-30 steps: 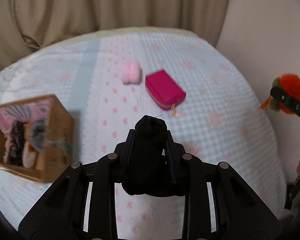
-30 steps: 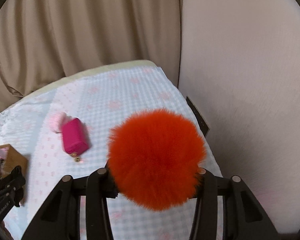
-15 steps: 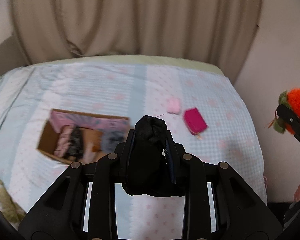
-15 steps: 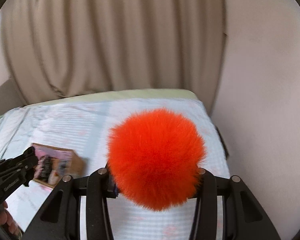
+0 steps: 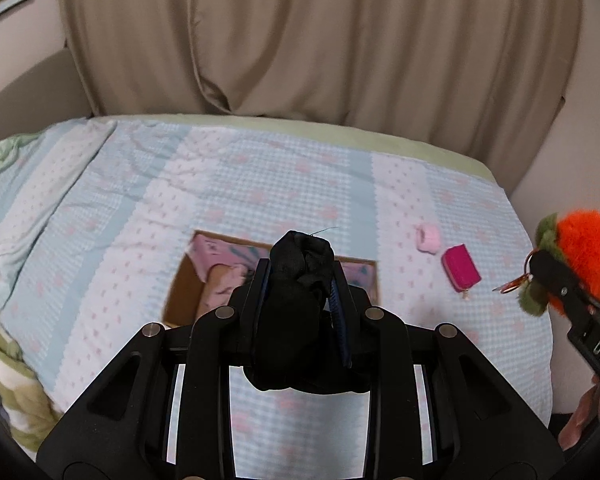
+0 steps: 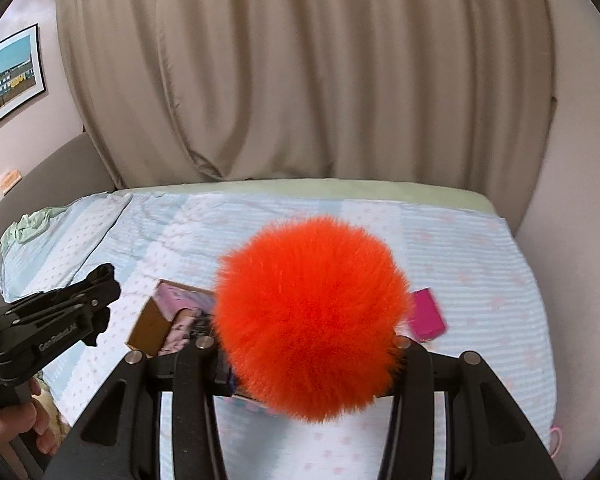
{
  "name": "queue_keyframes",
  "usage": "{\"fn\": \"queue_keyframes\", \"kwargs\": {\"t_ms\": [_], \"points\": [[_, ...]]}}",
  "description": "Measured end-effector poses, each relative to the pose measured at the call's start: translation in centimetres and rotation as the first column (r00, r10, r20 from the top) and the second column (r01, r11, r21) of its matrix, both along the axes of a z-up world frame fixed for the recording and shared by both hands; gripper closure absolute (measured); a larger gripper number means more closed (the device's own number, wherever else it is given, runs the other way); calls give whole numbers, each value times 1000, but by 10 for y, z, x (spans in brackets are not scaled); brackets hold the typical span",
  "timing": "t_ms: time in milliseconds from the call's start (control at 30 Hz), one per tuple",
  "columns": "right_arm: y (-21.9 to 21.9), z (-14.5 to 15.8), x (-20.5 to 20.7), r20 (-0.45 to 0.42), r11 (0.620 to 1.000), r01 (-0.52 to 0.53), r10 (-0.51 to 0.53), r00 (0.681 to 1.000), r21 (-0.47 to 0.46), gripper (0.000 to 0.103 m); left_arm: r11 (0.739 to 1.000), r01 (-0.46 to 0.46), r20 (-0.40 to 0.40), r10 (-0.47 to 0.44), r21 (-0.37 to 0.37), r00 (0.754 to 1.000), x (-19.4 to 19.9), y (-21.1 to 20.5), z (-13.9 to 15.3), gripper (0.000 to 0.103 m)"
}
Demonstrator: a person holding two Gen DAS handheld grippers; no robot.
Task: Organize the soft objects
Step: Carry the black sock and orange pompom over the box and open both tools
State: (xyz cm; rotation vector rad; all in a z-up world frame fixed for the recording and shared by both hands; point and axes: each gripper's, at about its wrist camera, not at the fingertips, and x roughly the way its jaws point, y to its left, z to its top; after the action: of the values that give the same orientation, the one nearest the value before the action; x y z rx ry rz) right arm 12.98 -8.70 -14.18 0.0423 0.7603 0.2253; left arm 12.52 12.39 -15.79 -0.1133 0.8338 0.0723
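Note:
My left gripper (image 5: 300, 268) is shut on a bundle of black cloth (image 5: 296, 320) and hangs above the bed, over an open cardboard box (image 5: 184, 292) with a pink lining and soft items inside. My right gripper (image 6: 302, 344) is shut on a fluffy orange pompom (image 6: 312, 316) with green trim and a key ring; the ball hides its fingertips. The left wrist view shows that pompom (image 5: 588, 252) at the right edge. The right wrist view shows the box (image 6: 152, 320) and the left gripper (image 6: 100, 284) at the left. A magenta pouch (image 5: 460, 268) and a pale pink fluffy piece (image 5: 428, 238) lie right of the box.
The bed carries a light blue and white quilt (image 5: 260, 184). A beige curtain (image 5: 320, 40) hangs behind it and a wall (image 6: 572, 200) runs along its right side. A green cloth (image 5: 0, 156) lies far left, a striped blanket (image 5: 4, 360) at the near left.
Both grippers have risen and swung left with their loads. The box went from the left edge to beneath the left gripper. The pouch and pink piece slid to the right.

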Motion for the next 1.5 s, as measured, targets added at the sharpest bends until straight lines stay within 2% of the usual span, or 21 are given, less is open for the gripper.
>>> {"fn": "queue_keyframes", "kwargs": {"t_ms": [233,500,733,1000,1200,1267,1300,1333,1367,1400,1500], "points": [[80,-25,18,-65,1000,14,-14,998,-10,62,999,44,-49,-45,-30,998,32,74,-20,79],[137,-76,46,-175,998,63,-66,982,-22,62,990,132,-170,-138,-44,976,83,125,-79,79],[164,-128,70,-286,997,18,-37,957,-69,62,980,179,-270,-196,-87,943,118,129,-128,79],[154,-186,92,-401,995,-20,-22,916,-100,62,968,218,-377,-250,-126,892,154,106,-184,79],[154,-214,99,-436,990,-79,20,900,-117,62,966,221,-441,-257,-133,860,174,95,-218,79],[155,-221,100,-450,987,-101,36,892,-121,61,966,220,-457,-259,-137,851,180,93,-226,65],[155,-226,101,-459,986,-110,41,887,-124,56,967,219,-467,-255,-130,847,183,92,-229,40],[155,-230,101,-472,985,-124,53,880,-119,39,969,216,-478,-248,-121,843,185,92,-230,10],[156,-233,101,-482,984,-138,68,874,-112,26,971,209,-484,-238,-113,842,187,92,-231,0],[155,-235,100,-487,983,-147,77,870,-107,1,971,206,-480,-239,-120,844,188,93,-231,0],[151,-237,95,-484,984,-148,81,871,-102,0,970,195,-477,-240,-142,846,188,97,-229,0]]}}
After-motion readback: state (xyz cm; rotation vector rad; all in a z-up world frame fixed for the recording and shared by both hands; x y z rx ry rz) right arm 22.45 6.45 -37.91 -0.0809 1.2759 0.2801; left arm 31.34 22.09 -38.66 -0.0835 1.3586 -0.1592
